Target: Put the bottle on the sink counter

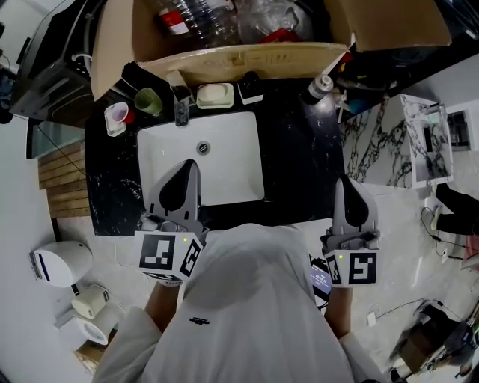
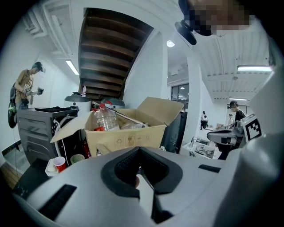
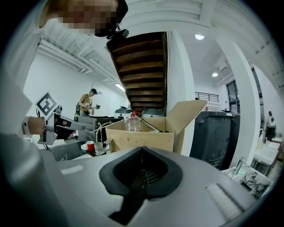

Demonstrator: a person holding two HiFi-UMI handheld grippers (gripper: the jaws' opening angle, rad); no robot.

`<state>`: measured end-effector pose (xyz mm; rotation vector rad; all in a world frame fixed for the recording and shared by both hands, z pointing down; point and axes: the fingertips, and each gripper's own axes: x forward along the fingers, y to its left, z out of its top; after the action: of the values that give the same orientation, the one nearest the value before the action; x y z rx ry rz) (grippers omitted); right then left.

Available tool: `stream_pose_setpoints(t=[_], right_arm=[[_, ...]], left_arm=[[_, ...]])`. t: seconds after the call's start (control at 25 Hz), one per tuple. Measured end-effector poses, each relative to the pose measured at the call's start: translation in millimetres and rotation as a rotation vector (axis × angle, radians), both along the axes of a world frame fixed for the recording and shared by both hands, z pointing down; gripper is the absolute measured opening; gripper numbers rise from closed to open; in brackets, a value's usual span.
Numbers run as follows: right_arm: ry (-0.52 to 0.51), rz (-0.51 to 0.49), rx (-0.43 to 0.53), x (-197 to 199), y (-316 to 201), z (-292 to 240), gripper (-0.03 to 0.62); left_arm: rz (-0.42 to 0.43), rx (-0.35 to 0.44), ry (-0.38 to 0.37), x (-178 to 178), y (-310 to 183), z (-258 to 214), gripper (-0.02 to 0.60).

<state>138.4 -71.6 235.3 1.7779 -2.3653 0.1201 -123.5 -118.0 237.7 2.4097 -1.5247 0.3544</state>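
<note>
The left gripper (image 1: 192, 166) has its jaws pressed together on nothing, with the tips over the front of the white sink (image 1: 224, 176). The right gripper (image 1: 341, 183), likewise closed and empty, reaches over the black counter (image 1: 299, 164) just right of the basin. Both point toward the cardboard box (image 1: 247, 60). The bottle (image 1: 317, 89), small, clear and dark-capped, sits on the counter by the box's right corner, well apart from both. Its label is too small to read.

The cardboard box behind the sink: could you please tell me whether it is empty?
No, the cardboard box stands open in the head view with several clear plastic bottles piled inside it.
</note>
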Motion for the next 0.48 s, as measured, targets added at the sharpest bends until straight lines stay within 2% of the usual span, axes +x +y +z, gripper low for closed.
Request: stream_pose_setpoints(t=[0.28, 0.48], right_arm=[[0.048, 0.023, 0.070, 1.9, 3.6, -16.2, 0.012], [0.048, -0.013, 0.062, -1.5, 7.5, -17.4, 0.011]], left_arm=[[0.008, -0.004, 0.010, 0.6, 1.3, 2.3, 0.008], [0.028, -0.006, 0.008, 7.1, 1.6, 3.6, 0.008]])
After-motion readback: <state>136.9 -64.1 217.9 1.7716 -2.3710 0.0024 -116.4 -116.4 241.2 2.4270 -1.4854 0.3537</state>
